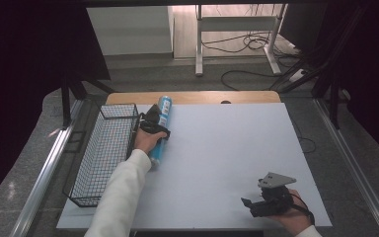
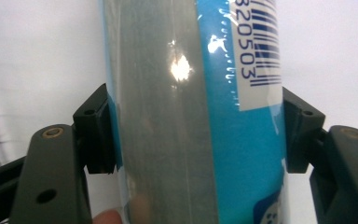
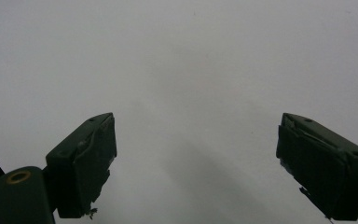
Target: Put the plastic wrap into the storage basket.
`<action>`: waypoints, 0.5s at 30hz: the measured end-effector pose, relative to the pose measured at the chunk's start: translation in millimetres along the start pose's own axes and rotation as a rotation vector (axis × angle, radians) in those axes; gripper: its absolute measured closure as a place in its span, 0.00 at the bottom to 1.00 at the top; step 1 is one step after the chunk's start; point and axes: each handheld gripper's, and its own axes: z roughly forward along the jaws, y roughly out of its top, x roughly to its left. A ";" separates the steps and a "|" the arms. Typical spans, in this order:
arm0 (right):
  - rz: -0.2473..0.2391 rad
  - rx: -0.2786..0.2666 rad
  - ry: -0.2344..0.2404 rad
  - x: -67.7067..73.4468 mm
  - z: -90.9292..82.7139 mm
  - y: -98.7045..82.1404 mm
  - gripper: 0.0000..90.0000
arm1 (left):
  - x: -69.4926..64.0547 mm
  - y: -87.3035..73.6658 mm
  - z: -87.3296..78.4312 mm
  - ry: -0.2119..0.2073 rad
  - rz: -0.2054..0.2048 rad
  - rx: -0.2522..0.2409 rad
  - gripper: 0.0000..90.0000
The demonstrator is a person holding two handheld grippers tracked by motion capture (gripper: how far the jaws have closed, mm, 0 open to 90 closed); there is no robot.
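Observation:
A blue and silver can (image 1: pixel 161 129) lies on the white table top (image 1: pixel 227 148) near the back left, just right of the wire basket. My left gripper (image 1: pixel 154 127) is shut on it, and in the left gripper view both black pads press the sides of the can (image 2: pixel 196 121), whose barcode faces up. My right gripper (image 1: pixel 249 205) rests low at the front right with its jaws wide apart. Between its pads (image 3: pixel 86 158) the right gripper view has bare white surface.
A black wire basket (image 1: pixel 103 153) stands along the table's left edge, nothing visible inside it. Metal rails run down both sides of the table. Beyond the far edge are a desk frame and loose cables on the floor.

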 end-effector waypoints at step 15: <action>0.002 -0.003 -0.001 0.0 -0.6 0.3 0.14 | -8.2 -7.7 -42.6 -0.119 0.051 -0.095 0.34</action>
